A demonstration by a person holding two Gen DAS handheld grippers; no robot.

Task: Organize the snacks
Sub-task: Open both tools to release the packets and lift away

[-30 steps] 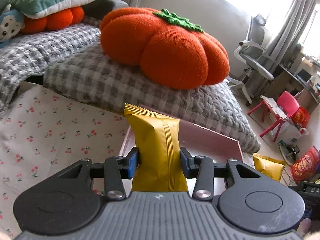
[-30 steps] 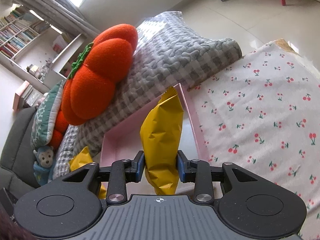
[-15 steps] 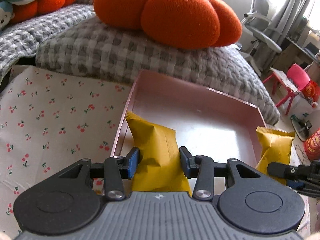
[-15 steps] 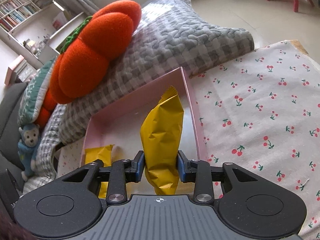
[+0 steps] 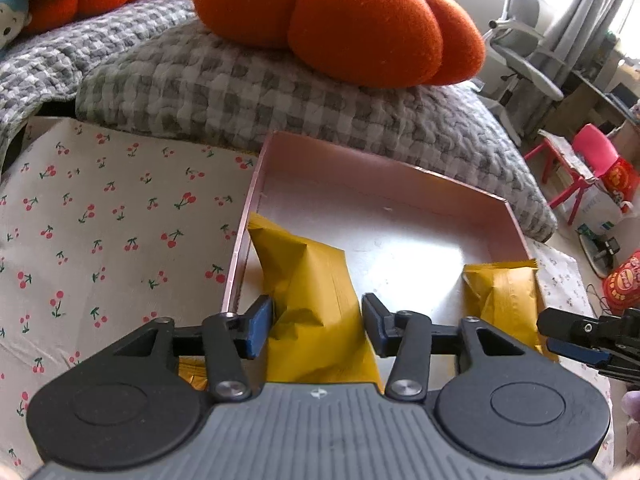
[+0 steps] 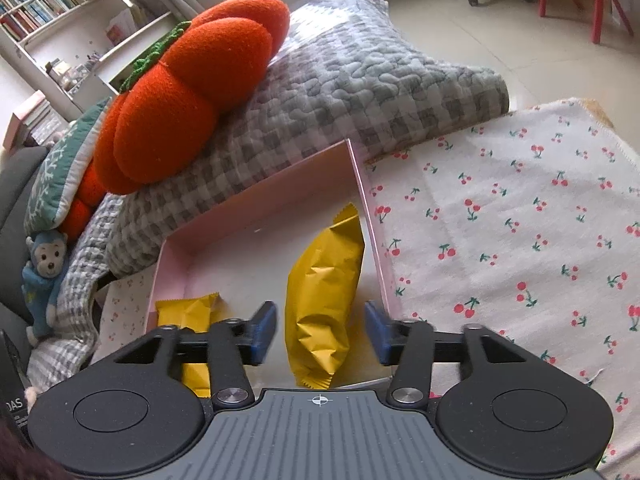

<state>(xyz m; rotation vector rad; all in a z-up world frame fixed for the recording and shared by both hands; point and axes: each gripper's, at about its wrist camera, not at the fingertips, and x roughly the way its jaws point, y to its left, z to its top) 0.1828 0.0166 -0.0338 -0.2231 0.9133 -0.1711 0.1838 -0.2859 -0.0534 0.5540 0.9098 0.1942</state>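
Observation:
A pink tray lies on the cherry-print cloth. My left gripper is open, its blue pads a little off a yellow snack packet that lies in the tray's left side. My right gripper is open around a second yellow packet lying in the tray by its right wall. This packet also shows in the left wrist view, with the right gripper's tip beside it. The left packet shows in the right wrist view.
A grey checked quilt with an orange pumpkin cushion lies just behind the tray. The cherry-print cloth spreads to both sides. A blue monkey toy, an office chair and a red stool stand further off.
Both grippers came down into the tray with their packets and then opened. Both packets now lie in the tray, let go.

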